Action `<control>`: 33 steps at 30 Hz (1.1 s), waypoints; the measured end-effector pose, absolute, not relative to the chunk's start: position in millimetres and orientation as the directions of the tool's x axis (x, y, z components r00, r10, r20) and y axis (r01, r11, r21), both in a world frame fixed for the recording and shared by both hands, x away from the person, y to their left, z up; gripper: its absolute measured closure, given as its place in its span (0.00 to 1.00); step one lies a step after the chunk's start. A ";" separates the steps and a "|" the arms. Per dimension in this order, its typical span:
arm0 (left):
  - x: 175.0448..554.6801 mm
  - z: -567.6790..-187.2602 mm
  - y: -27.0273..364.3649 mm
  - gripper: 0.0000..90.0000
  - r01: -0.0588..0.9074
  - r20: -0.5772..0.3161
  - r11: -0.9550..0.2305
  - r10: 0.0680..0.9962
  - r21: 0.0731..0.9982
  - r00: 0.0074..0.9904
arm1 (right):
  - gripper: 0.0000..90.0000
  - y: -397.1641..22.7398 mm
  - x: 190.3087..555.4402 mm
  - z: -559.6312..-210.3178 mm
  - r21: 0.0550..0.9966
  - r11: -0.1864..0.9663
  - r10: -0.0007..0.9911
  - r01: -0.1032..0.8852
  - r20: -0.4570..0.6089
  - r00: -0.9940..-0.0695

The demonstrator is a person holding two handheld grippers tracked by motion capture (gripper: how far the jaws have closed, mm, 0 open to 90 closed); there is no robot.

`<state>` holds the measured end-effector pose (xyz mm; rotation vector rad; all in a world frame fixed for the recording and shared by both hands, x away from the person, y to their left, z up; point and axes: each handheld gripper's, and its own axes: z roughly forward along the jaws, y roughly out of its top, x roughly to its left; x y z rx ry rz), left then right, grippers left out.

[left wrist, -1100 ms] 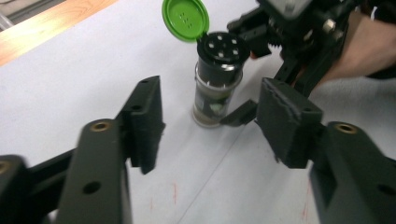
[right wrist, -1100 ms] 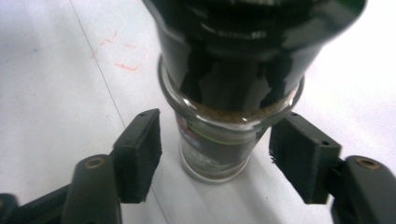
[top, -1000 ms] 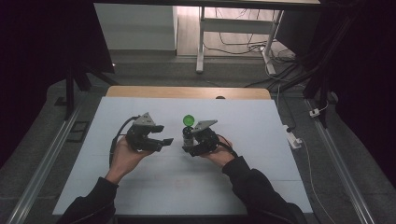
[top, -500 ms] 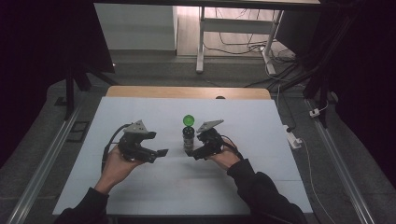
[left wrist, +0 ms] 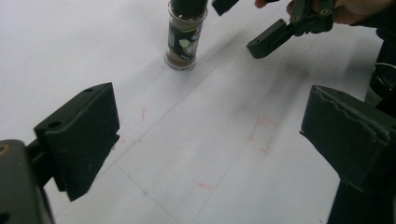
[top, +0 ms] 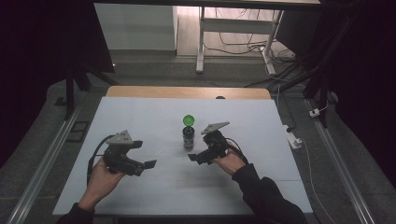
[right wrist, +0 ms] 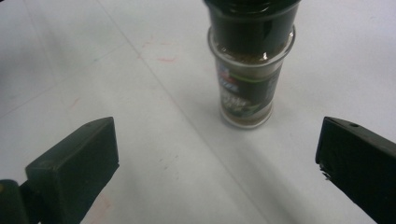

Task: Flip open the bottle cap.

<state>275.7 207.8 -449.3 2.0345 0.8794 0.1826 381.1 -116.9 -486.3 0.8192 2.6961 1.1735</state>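
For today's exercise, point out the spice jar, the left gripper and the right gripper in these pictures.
spice jar (right wrist: 246,100): right gripper view, on the label of the glass body.
left gripper (top: 148,164): high view, between its open jaw tips.
right gripper (top: 192,157): high view, between its open jaw tips.

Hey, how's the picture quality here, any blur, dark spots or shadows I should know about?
High view: the white table is lit, its surroundings fall to near black. Left gripper view: the spice jar is sharp and the near jaws soft. Right gripper view: the jar is slightly soft, its shadow falling toward the lower right.
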 end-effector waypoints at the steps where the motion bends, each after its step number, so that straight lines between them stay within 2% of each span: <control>1: 272.5 -450.2 210.4 0.04 0.520 -0.200 -0.346 0.650 0.781 0.733 | 0.00 -118.4 378.6 -484.8 0.704 0.560 0.507 0.436 0.125 -0.853; 13: 237.0 -458.0 240.2 0.00 0.551 -0.235 -0.275 0.692 0.788 0.682 | 0.00 -147.5 346.5 -467.5 0.735 0.541 0.525 0.409 0.085 -0.847; 33: 192.7 -472.8 279.4 0.00 0.583 -0.208 -0.245 0.771 0.775 0.601 | 0.00 -219.1 301.1 -453.4 0.750 0.459 0.643 0.476 0.090 -0.761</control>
